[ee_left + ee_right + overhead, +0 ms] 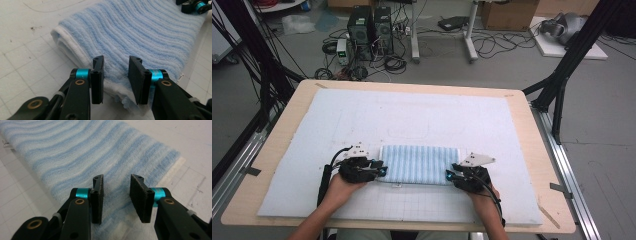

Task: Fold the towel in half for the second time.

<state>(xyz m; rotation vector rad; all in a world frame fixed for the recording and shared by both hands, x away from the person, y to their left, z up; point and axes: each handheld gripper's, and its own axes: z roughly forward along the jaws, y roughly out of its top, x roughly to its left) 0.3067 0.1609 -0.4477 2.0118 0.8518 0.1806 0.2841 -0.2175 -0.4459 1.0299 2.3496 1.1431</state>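
Blue striped towel (419, 164) lies lengthwise left-to-right between both open grippers.

Your two handheld grippers, the left gripper (381, 171) and the right gripper (451, 174), are black, each with a turquoise collar behind flat, rough-faced black jaws and brass-coloured pivot rings on the arms. A grey three-cornered plate tops each, black cables trail back, and your forearms are bare.

Grey floor (512, 70) beyond the wooden table (532, 150), strewn with cables (392, 62), computer towers (369, 27), cardboard boxes (507, 12).
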